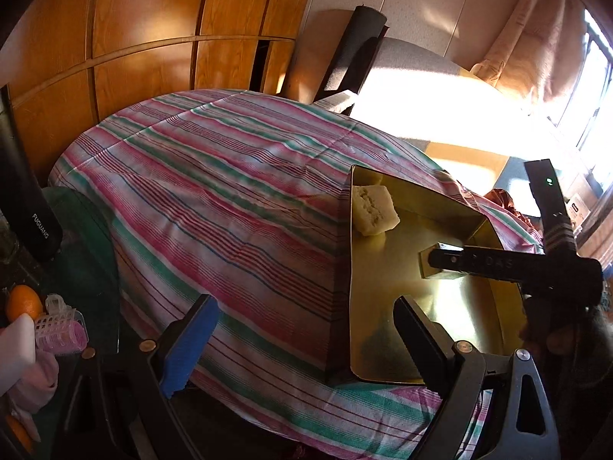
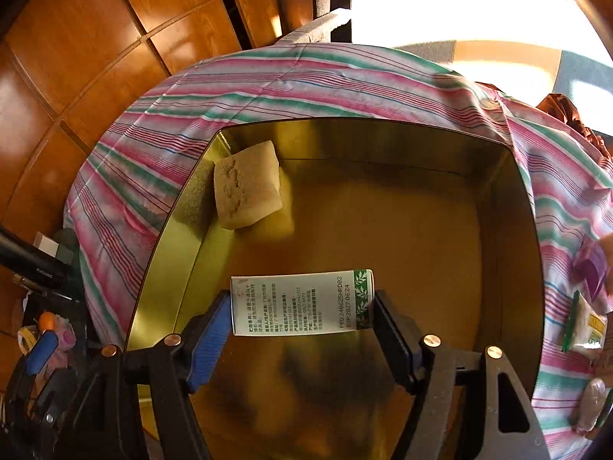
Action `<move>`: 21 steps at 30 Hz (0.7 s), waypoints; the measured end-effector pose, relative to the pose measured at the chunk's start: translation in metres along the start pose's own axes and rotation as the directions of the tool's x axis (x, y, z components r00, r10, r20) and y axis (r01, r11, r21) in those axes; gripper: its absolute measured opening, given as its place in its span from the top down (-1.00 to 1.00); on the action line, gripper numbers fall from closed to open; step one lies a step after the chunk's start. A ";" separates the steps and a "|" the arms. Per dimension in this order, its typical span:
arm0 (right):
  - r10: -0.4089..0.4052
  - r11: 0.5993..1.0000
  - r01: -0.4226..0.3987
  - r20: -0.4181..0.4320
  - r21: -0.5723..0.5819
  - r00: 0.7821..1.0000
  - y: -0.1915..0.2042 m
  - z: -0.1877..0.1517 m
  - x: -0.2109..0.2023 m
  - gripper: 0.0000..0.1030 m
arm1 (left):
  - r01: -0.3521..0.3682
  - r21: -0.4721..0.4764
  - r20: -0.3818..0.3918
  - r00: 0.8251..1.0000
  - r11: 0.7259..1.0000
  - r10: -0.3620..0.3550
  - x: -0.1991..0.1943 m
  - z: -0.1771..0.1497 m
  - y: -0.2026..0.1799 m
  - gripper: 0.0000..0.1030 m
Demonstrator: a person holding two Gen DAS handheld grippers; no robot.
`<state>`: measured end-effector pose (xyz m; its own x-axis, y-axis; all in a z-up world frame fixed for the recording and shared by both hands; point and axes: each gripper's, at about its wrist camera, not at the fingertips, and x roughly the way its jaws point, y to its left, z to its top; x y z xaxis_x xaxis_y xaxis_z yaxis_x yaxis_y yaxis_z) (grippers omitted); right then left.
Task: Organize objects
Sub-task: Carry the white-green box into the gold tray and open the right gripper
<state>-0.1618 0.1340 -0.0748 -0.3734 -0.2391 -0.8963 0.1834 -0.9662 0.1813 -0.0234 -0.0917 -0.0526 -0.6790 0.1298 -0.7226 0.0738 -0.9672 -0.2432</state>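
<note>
A gold tin box (image 2: 383,142) lies open on the striped cloth (image 2: 306,76), and a pale spongy block (image 2: 247,188) rests in its far left corner. My right gripper (image 2: 302,301) hangs over the tin's near half, shut on a white and green printed packet (image 2: 291,310) held crosswise between its pads. In the left wrist view the tin (image 1: 350,253) and the block (image 1: 373,211) lie to the right, with my right gripper (image 1: 444,264) reaching in over the tin. My left gripper (image 1: 306,303) is open above the cloth at the tin's left wall, with nothing between its fingers.
Left of the table stand a black flask (image 1: 30,199), an orange (image 1: 23,303) and a pink hair roller (image 1: 59,331). Small sachets (image 2: 586,326) and a purple item (image 2: 592,268) lie on the cloth right of the tin. Wooden cabinets (image 1: 145,38) rise behind.
</note>
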 end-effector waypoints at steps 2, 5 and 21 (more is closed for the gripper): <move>0.014 1.000 -0.014 -0.023 0.002 1.000 0.009 0.010 0.015 -0.45 | -0.003 -0.009 -0.007 1.000 1.000 0.003 0.001 -0.001 0.004 -0.81; 0.092 0.995 -0.090 -0.051 0.044 0.994 0.016 0.023 0.030 -0.46 | -0.006 -0.016 -0.016 1.000 1.000 0.005 0.003 -0.003 0.007 -0.81; 0.099 0.995 -0.100 0.107 0.000 0.989 0.001 -0.007 -0.034 -0.66 | -0.009 0.045 0.020 1.000 0.999 0.008 -0.005 -0.004 -0.016 -0.85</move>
<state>-0.1429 0.1420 -0.0464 -0.4483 -0.3429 -0.8255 0.2200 -0.9374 0.2700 -0.0178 -0.0763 -0.0477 -0.6928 0.1181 -0.7114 0.0465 -0.9771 -0.2074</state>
